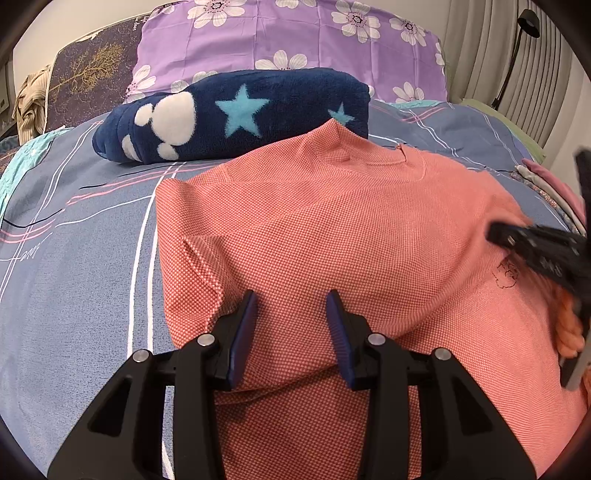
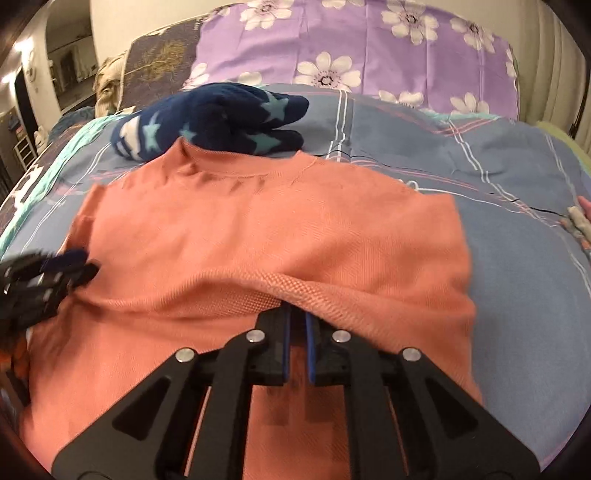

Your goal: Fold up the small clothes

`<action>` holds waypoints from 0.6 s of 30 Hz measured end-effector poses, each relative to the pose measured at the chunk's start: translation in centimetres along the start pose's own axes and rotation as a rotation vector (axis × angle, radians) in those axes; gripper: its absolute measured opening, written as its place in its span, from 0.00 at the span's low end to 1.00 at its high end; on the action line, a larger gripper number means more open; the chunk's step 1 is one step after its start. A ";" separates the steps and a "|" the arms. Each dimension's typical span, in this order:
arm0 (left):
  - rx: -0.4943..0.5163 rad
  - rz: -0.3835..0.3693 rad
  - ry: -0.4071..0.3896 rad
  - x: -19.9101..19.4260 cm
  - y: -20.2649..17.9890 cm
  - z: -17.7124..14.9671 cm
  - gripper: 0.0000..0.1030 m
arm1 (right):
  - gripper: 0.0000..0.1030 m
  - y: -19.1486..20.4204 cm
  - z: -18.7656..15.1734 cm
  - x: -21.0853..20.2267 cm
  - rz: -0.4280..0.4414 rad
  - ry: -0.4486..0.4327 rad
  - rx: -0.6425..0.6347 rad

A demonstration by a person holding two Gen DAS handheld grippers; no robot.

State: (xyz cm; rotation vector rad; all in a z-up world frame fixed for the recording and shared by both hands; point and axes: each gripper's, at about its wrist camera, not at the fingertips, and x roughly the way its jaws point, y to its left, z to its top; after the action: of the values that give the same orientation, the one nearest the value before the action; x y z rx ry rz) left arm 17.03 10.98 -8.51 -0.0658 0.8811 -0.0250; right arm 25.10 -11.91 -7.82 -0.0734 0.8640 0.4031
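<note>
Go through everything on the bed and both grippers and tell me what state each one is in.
Salmon knit top: partly folded, bottom hem lifted.
Left gripper: open, fingers straddling a fabric ridge.
Right gripper: shut on the top's hem.
Navy star blanket: folded.
Purple floral pillow: propped upright.

Navy star blanket (image 1: pixel 236 118), purple floral pillow (image 1: pixel 288 37) on plaid bedsheet (image 1: pixel 74 266).
</note>
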 end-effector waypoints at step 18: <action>-0.005 0.003 -0.004 0.0 0.0 0.0 0.40 | 0.27 1.1 -0.5 0.3 -0.044 0.003 0.040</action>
State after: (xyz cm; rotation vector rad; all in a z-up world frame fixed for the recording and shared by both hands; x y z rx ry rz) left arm 17.02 10.93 -8.55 -0.0690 0.8769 -0.0197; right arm 24.52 -10.93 -8.21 -0.0560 0.8715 0.3446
